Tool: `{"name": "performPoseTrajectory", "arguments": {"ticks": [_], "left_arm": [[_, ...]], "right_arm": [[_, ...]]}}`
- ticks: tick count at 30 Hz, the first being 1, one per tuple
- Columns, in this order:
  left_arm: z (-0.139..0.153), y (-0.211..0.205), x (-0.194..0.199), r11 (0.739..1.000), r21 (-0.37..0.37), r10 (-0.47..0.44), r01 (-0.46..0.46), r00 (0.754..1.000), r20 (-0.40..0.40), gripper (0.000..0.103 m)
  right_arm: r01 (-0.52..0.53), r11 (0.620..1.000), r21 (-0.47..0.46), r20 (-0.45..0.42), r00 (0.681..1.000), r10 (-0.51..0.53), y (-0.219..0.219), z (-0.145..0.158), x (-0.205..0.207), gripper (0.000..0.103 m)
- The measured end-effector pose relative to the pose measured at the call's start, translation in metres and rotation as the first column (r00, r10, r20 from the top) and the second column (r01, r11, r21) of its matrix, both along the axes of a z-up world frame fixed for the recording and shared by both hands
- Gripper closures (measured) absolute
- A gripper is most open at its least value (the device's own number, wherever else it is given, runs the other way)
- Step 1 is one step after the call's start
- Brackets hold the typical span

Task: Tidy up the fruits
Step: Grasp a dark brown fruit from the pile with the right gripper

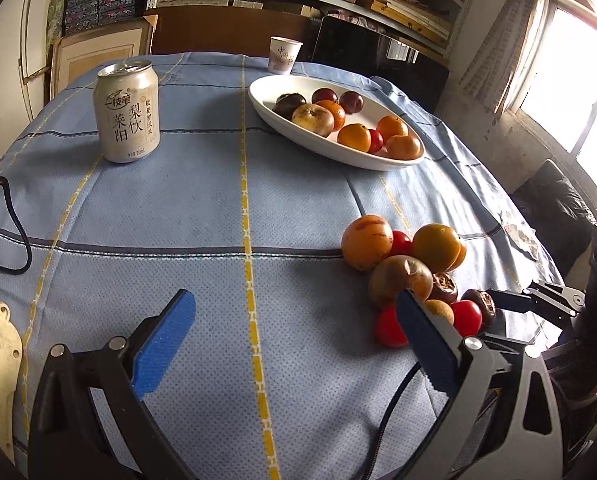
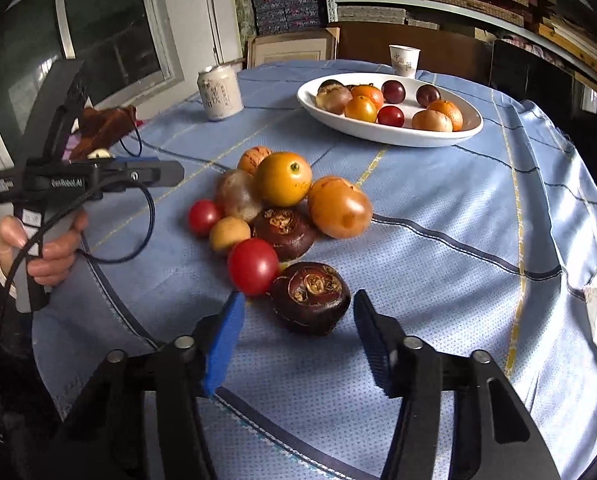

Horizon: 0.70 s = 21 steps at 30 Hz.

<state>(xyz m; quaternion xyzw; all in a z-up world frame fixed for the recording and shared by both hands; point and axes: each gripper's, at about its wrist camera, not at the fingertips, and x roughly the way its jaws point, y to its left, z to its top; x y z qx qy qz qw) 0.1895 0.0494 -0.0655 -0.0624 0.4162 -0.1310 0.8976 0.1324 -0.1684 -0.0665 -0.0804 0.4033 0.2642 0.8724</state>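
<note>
Hovering over the blue checked surface (image 1: 218, 208), both claws tilted down. Right claw (image 2: 298, 332) sits right at the near dark brown fruit (image 2: 310, 298): fruit is between the blue pads but pads aren't pressing on it, gap visible each side, so released, nothing held. That fruit is at the front edge of the loose pile (image 2: 282, 204), touching a red tomato (image 2: 253, 266); the pile also has oranges, a tan fruit, a 2nd dark brown one and another tomato, all bunched together mid-surface. Left claw (image 1: 294, 312) is spread wide, empty, over bare cloth just left of the pile; a hand (image 2: 38, 248) grips its handle. White oval plate (image 2: 382, 132) is farther back w/ abt nine fruits in it, well apart from the pile. Drink can (image 1: 127, 112) back left, paper cup (image 1: 284, 55) behind the plate.
</note>
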Motion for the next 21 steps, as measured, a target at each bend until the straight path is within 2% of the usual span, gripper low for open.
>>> {"name": "performPoseTrajectory", "arguments": {"ticks": [10, 13, 17, 19, 21], "left_arm": [[0.000, 0.000, 0.000, 1.000, 0.003, 0.000, 0.000, 1.000, -0.005, 0.005], [-0.001, 0.000, 0.000, 1.000, 0.005, 0.001, -0.001, 1.000, -0.007, 0.005], [-0.002, 0.001, 0.001, 1.000, 0.001, 0.000, 0.000, 1.000, -0.012, 0.005], [-0.003, 0.001, 0.002, 1.000, -0.001, -0.001, 0.001, 1.000, -0.014, 0.005], [-0.002, 0.001, 0.001, 1.000, -0.007, -0.011, 0.011, 1.000, -0.007, 0.005]], "right_arm": [[0.004, 1.000, -0.019, -0.016, 1.000, -0.005, 0.003, -0.002, 0.005, 0.054], [0.020, 0.999, -0.026, -0.008, 1.000, -0.020, 0.002, -0.002, 0.005, 0.062], [0.044, 0.999, -0.019, 0.004, 0.999, -0.044, -0.001, 0.000, 0.003, 0.062], [0.057, 0.998, 0.010, 0.001, 0.998, -0.057, -0.007, 0.001, 0.003, 0.062], [0.087, 0.992, 0.087, -0.010, 0.996, -0.087, -0.020, 0.003, 0.003, 0.062]]}}
